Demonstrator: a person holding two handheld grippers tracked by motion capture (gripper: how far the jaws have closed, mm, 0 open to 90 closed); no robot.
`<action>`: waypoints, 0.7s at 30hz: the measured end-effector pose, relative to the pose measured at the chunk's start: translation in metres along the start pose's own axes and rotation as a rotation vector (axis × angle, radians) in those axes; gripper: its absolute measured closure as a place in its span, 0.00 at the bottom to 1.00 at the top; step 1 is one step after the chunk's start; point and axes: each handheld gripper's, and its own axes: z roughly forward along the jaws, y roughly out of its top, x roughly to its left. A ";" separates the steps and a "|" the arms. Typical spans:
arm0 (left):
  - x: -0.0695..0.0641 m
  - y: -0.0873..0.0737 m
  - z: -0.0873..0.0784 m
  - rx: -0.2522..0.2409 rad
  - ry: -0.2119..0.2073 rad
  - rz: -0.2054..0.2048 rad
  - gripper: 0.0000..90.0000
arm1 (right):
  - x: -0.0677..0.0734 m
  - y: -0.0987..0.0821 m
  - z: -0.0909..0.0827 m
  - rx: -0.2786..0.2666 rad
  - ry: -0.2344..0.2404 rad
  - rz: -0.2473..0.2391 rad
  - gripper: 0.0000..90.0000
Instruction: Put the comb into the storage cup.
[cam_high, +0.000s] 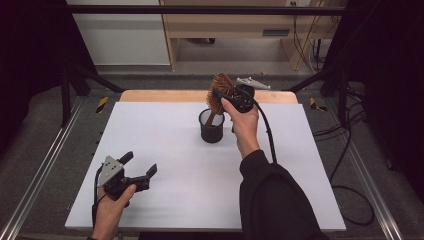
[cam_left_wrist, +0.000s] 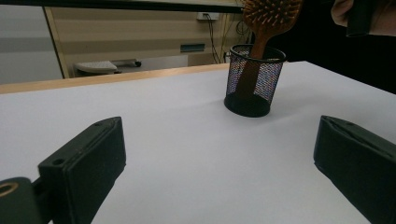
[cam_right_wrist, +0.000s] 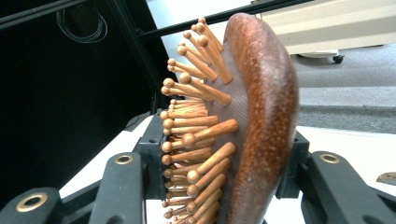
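1. Left gripper – nearest item, sitting at the near-left of the white table, held in the person's left hand. Jaws standing wide apart w/ nothing between them, pointing across the table toward the cup. Idle, by the look of it.

2. Right gripper – reaching further out, just right of the cup, right hand wrapping it from behind. In the right gripper view the jaws are flanking the brush head, one on the bristle side, one on the wooden back; appears to be clamping it, tho the contact pts are hidden behind the head.

3. Hairbrush – wooden, peg bristles. Long axis running near-vertical, tilting slightly; head up, handle down inside the cup. Head sitting directly betw. the right jaws, so the right gripper is the near one; left is well apart.

4. Mesh cup – black, upright, mid-table toward the far edge, standing directly below the brush head.

Judgement: next move turns on the vertical axis – brush is travelling straight up or down thru the cup mouth; which, can't tell.
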 end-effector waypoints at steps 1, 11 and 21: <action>0.000 0.000 0.000 0.000 0.000 0.000 0.02 | 0.000 0.000 0.000 0.001 0.000 0.001 0.56; 0.000 0.000 0.000 0.001 0.000 0.000 0.02 | -0.002 -0.003 0.002 0.007 -0.003 0.009 0.56; 0.000 0.000 0.000 0.000 -0.002 0.001 0.02 | -0.002 -0.006 0.005 0.016 -0.005 0.015 0.56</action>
